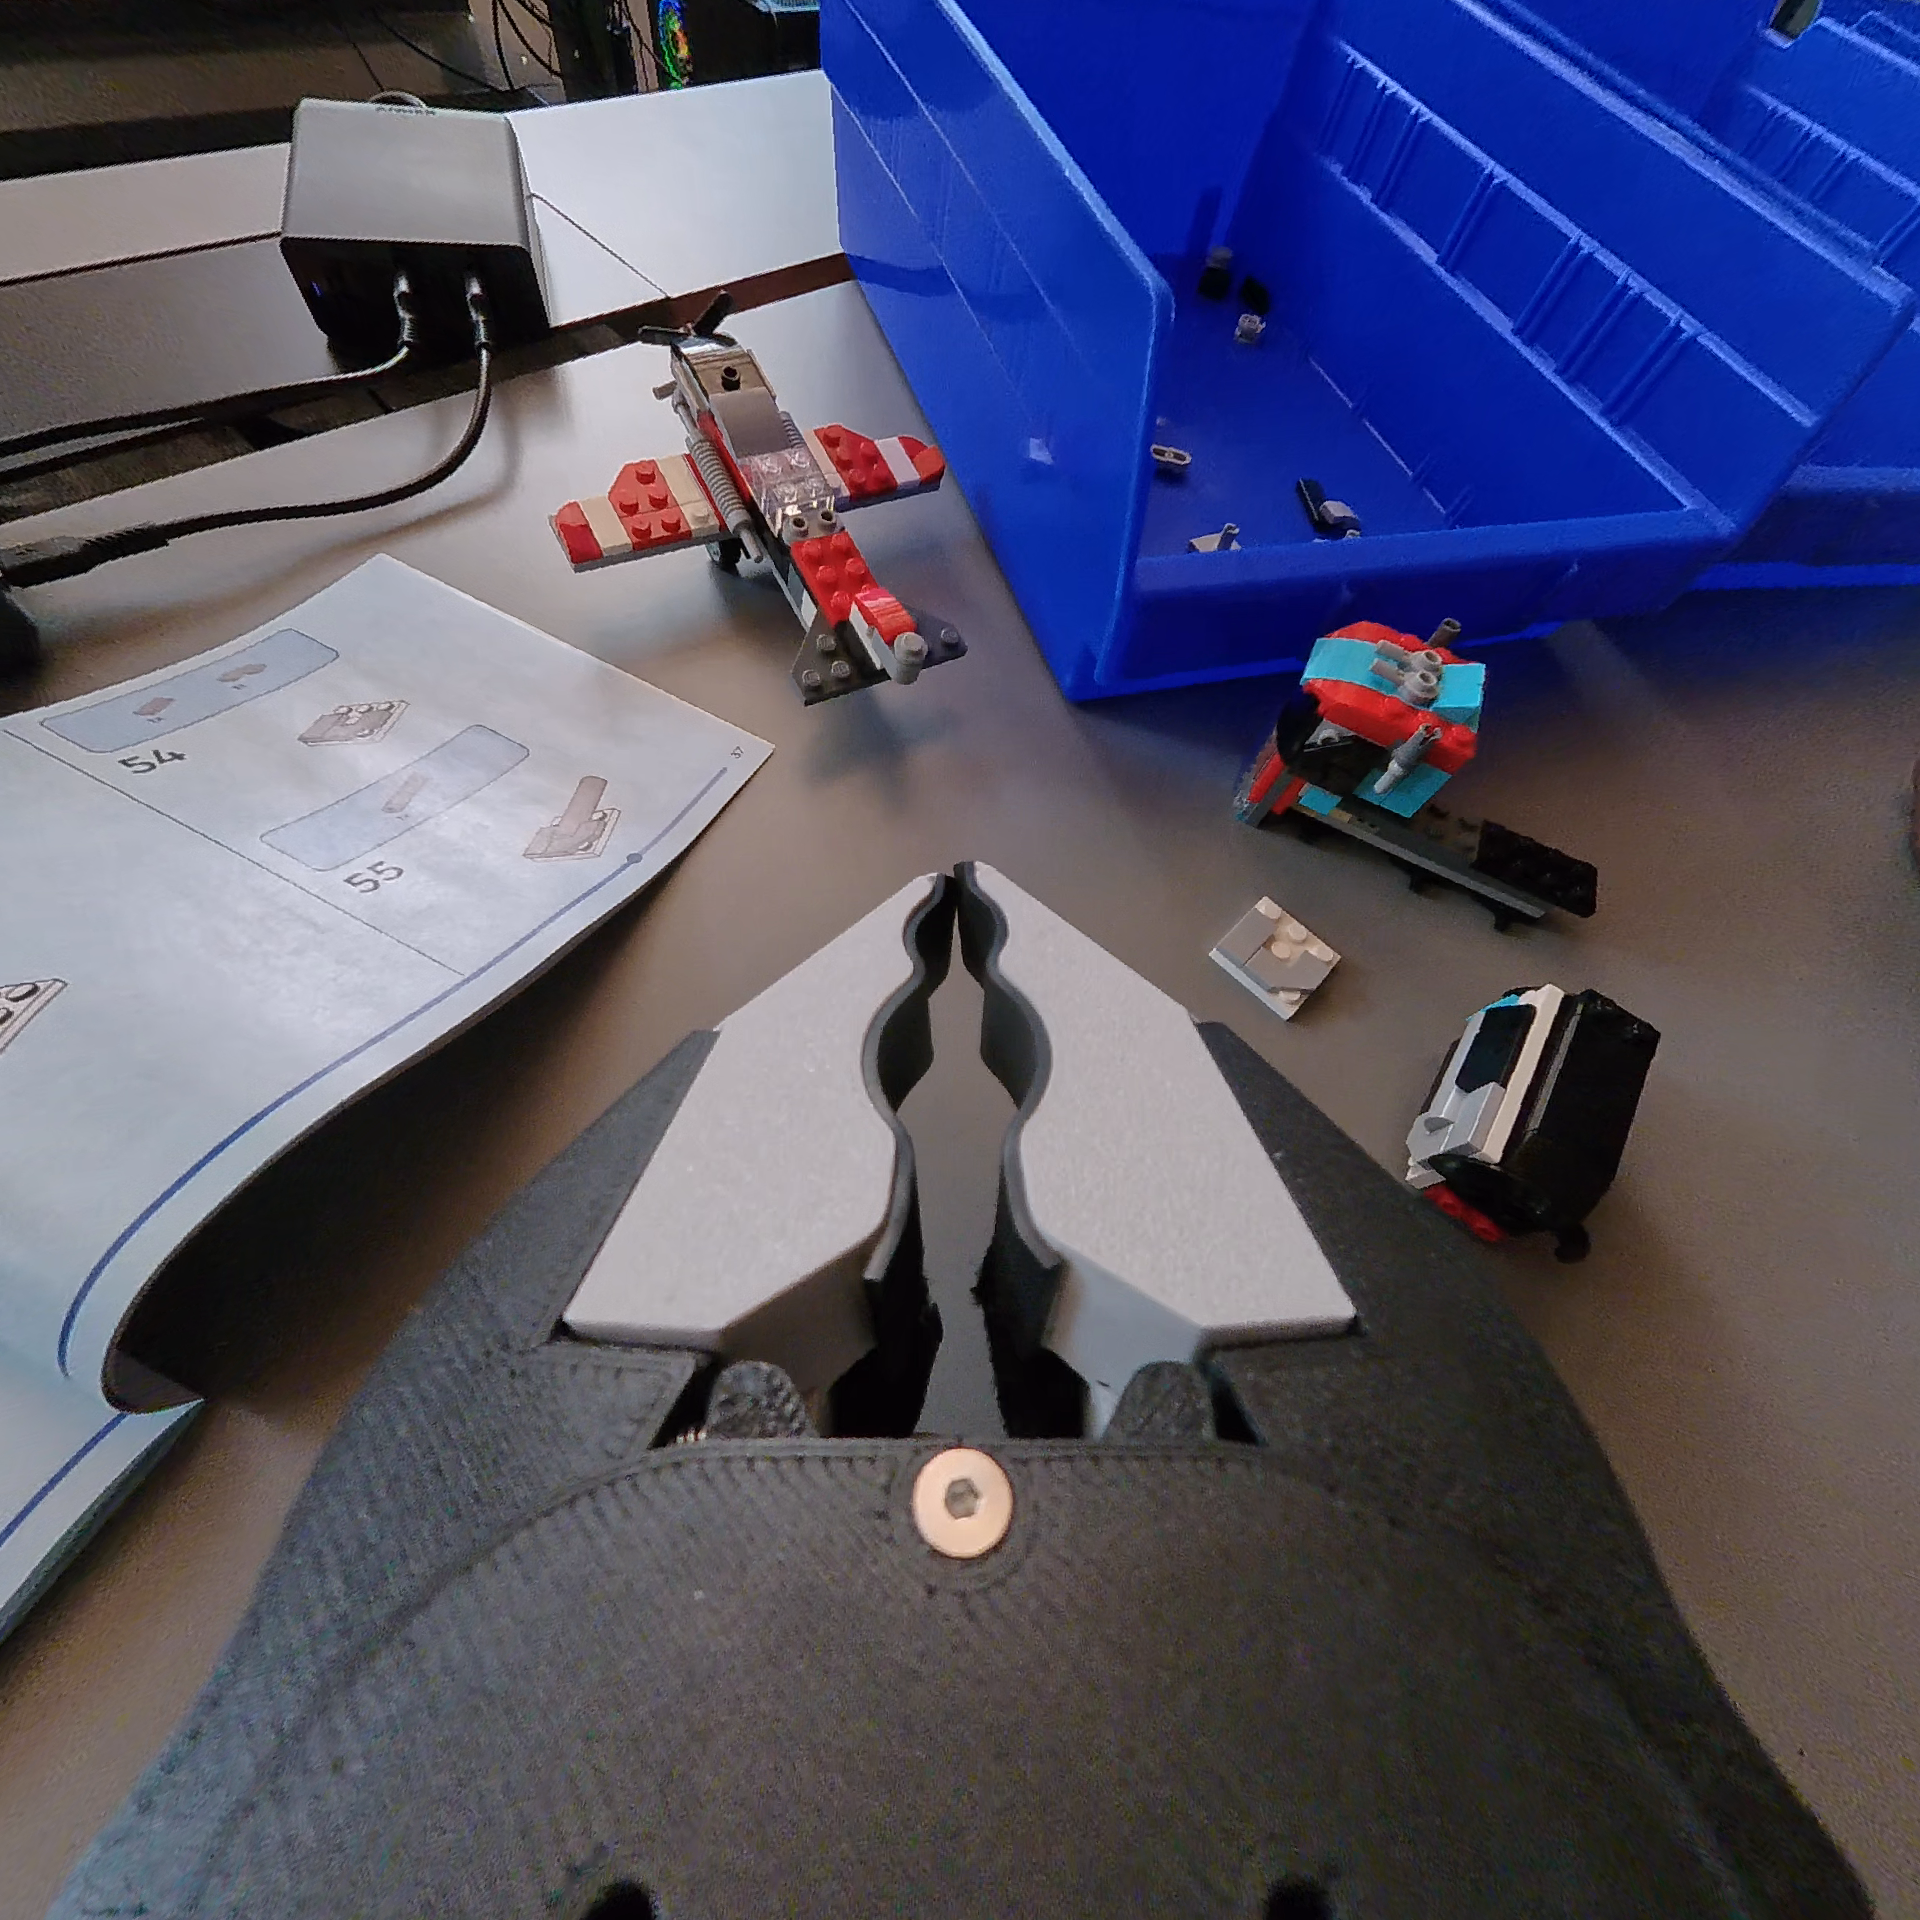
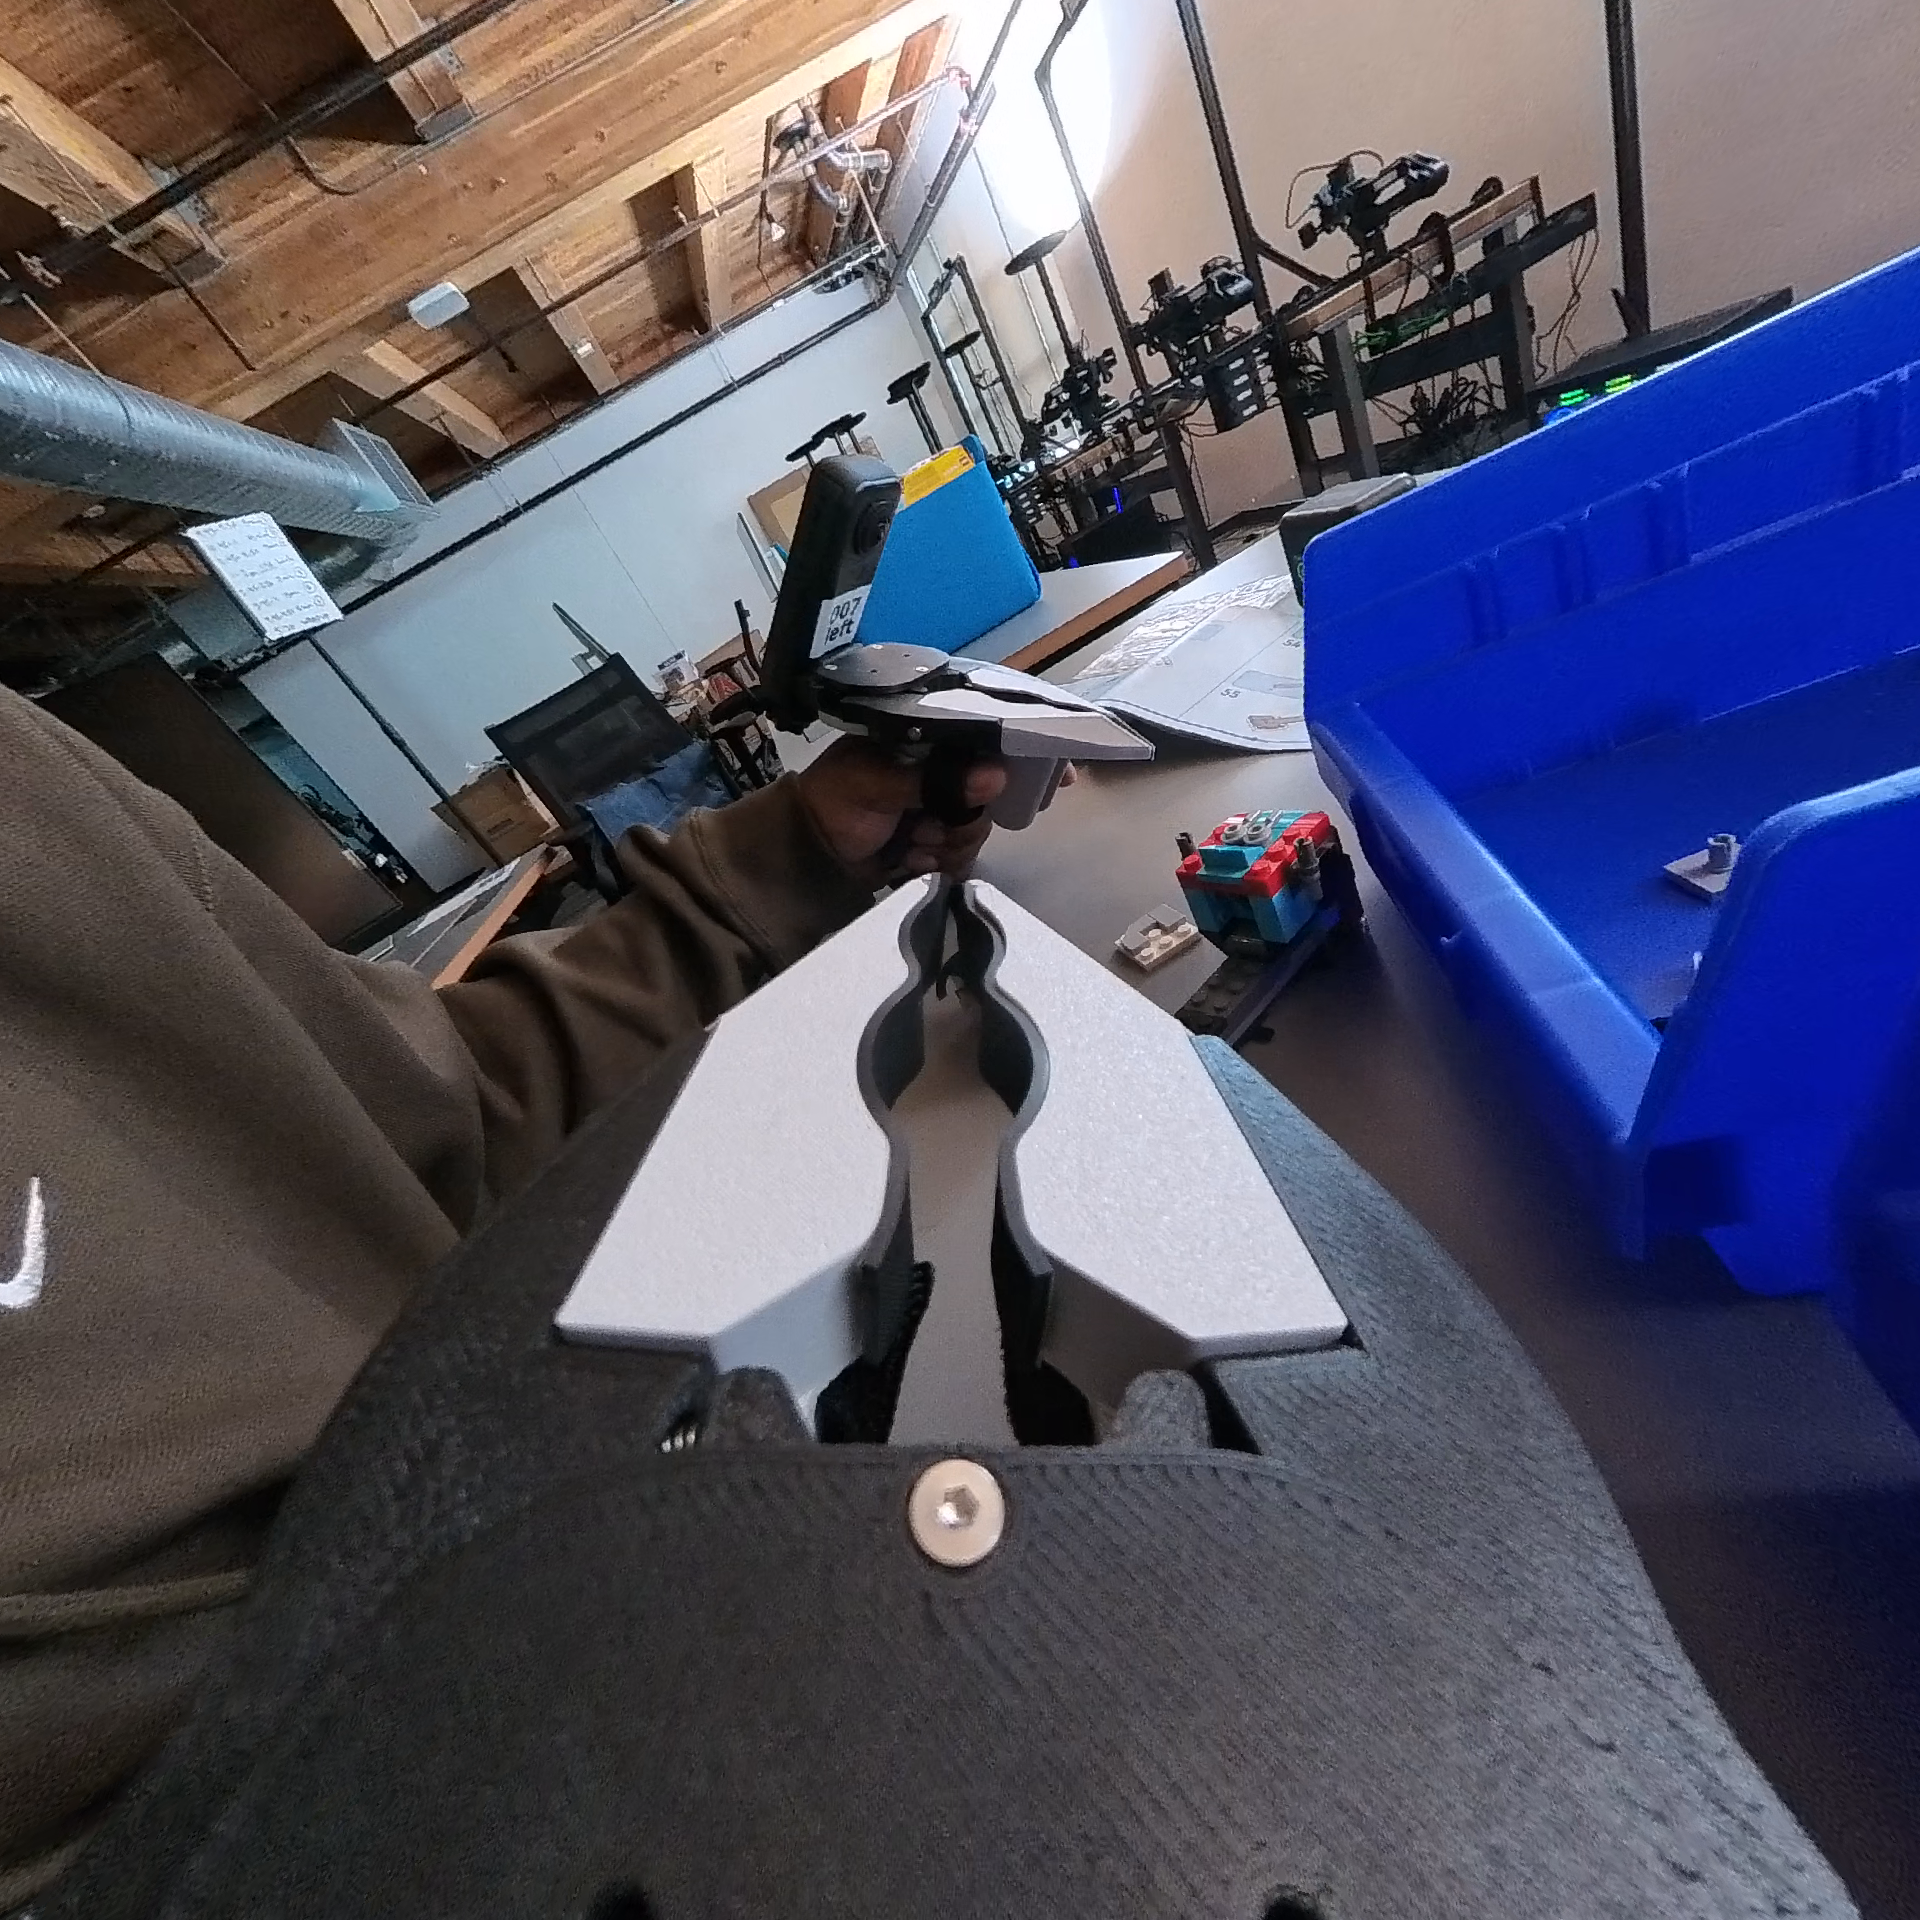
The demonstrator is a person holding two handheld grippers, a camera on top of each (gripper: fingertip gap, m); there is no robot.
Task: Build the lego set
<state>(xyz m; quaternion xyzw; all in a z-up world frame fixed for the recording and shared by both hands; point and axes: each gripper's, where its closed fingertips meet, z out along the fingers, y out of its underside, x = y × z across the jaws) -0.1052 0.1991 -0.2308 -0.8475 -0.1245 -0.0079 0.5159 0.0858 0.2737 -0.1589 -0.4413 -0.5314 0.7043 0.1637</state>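
- Both grippers, left [image 1: 954, 883] and right [image 2: 951, 894], have fingers closed on nothing.
- I hold left low over the worktop [image 1: 1039, 769], near a small grey brick piece [image 1: 1276, 956].
- Toy plane [image 1: 748, 499] sits beside the blue bin [image 1: 997, 312].

A robotics lab or workshop in a loft-like room; exposed wooden ceiling beams [image 2: 436, 156] and a silver air duct [image 2: 177, 447] overhead; beneath the beams, benches [image 2: 1434, 281] crowded with camera rigs and cables; a whiteboard [image 2: 265, 577] beside the duct; an office chair [image 2: 603, 748] below.
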